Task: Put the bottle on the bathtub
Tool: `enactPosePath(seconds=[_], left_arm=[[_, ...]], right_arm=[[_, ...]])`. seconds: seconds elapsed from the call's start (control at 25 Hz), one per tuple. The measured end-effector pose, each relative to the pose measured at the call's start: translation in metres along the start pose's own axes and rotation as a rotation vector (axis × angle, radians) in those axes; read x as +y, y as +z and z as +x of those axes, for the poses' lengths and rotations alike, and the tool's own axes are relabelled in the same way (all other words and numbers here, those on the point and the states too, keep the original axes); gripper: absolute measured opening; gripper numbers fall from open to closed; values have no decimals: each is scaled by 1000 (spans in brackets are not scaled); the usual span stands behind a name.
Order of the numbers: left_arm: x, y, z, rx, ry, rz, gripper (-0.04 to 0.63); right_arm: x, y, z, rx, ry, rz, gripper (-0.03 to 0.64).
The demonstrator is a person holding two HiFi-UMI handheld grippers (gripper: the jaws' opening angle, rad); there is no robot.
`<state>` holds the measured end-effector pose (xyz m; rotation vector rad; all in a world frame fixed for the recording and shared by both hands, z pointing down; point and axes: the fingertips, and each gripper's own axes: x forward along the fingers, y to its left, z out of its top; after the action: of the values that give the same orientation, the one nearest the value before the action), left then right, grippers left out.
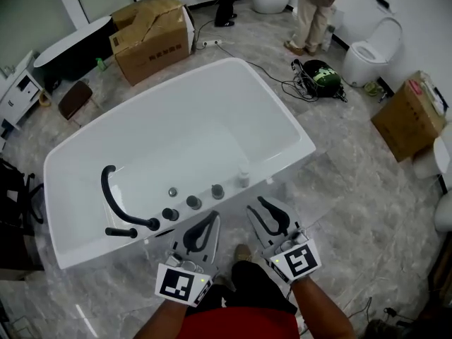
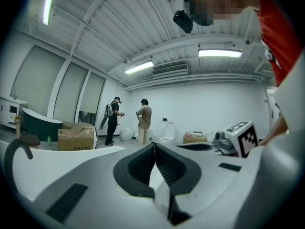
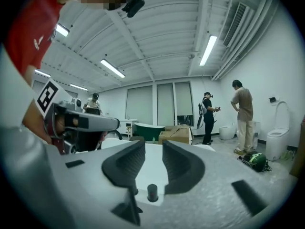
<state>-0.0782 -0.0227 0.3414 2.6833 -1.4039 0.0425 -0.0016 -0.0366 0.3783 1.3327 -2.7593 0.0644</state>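
– Right gripper [image 1: 256, 205]: how do its jaws stand?

– Part-way apart, with nothing between them. The right gripper view shows only the bathtub [image 1: 176, 94] through the gap, along with one dark knob [image 3: 152, 192] on its ledge. The gripper is level, just outside the bathtub's near rim on the person's side.

– And the left gripper [image 1: 214, 216]?

– Its jaws meet at the tips and hold nothing. It lies beside the other gripper, also just outside the near rim.

– Where is the bottle [image 1: 243, 179]?

– A small pale object stands upright on the bathtub's near ledge, and it is best read as the bottle. It sits at the end of the row of knobs [image 1: 193, 202], farthest from the black spout [image 1: 109, 189]. Neither gripper touches it, and the right gripper is the nearer of the two.

– Which step is in hand?

– Judged from this layout, the placing itself is finished. The bottle rests on the bathtub and both grippers are empty, so only the retreat is left.

– What does the next move call for?

– Probably very little. Both grippers should draw away from the near rim without sweeping across the ledge. The bottle looks light and narrow, so a brush from a jaw could tip it into the bathtub.
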Motion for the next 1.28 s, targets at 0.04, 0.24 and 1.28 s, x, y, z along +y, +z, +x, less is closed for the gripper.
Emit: enactPosePath(seconds=[0.04, 0.24, 1.28], left_arm=[[-4, 6, -11, -13, -11, -1, 11], [-33, 21, -61, -24, -89, -3, 11], [-128, 73, -123, -131, -39, 21, 11]], right_arm=[[11, 10, -9, -14, -15, 6, 105], [59, 49, -52, -82, -71, 36, 48], [96, 98, -167, -166, 0, 59, 3]])
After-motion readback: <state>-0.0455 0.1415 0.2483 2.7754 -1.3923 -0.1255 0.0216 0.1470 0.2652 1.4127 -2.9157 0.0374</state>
